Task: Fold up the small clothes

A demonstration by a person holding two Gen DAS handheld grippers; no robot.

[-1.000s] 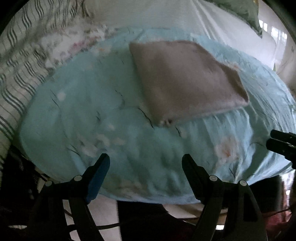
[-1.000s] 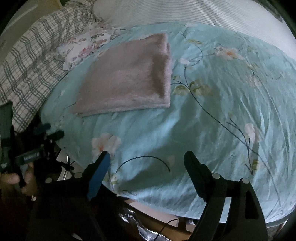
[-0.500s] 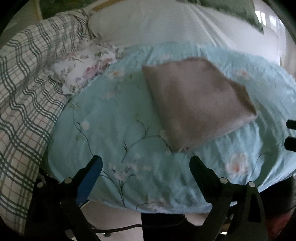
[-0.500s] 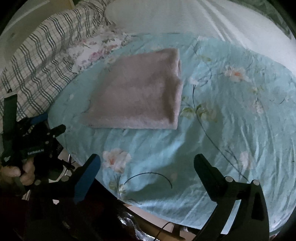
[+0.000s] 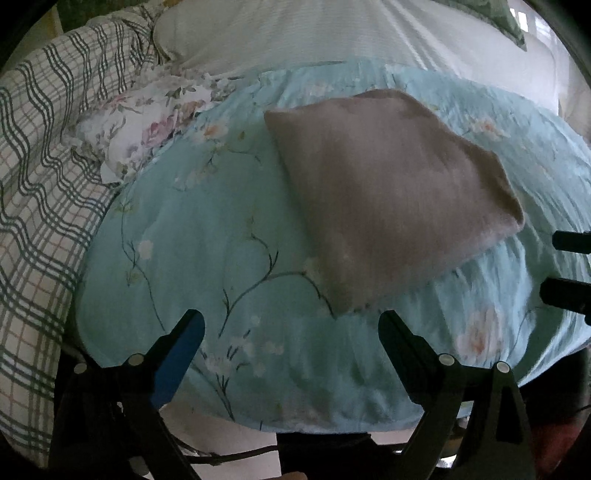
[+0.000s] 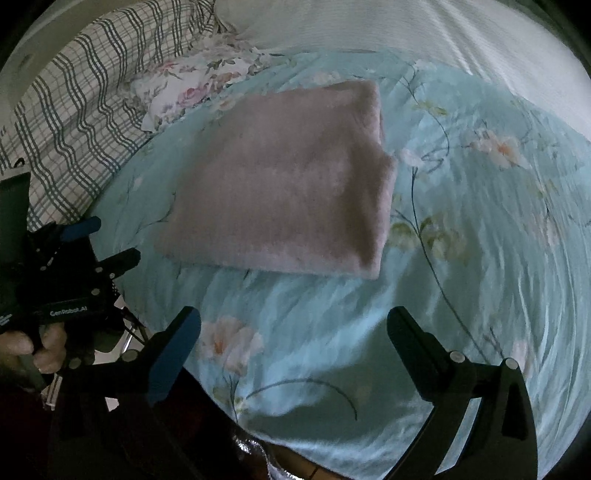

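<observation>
A: Folded garment [image 5: 388, 206], fuzzy, pinkish-grey, is lying flat as a rough square on the light blue floral sheet [image 5: 221, 258], toward its far half.

B: Noting the same in the right view: garment [image 6: 288, 184] is resting with its thick folded edge facing right, nothing touching it.

A: Left gripper [image 5: 291, 332] is hovering over the sheet's near edge, jaws standing wide apart and holding nothing. The garment's nearest corner is sitting just beyond its fingertips.

B: Right gripper [image 6: 293, 328] is doing likewise, wide apart, empty, above a printed blossom, clear of the garment.

A: Surroundings: a green-checked quilt [image 5: 40, 192] is bunching along the left, and a rose-print cloth [image 5: 147, 125] is lying between it and the blue sheet. White striped bedding [image 6: 406, 33] is stretching across the back.

B: The person's hand [image 6: 37, 350] is gripping the left tool's handle.
</observation>
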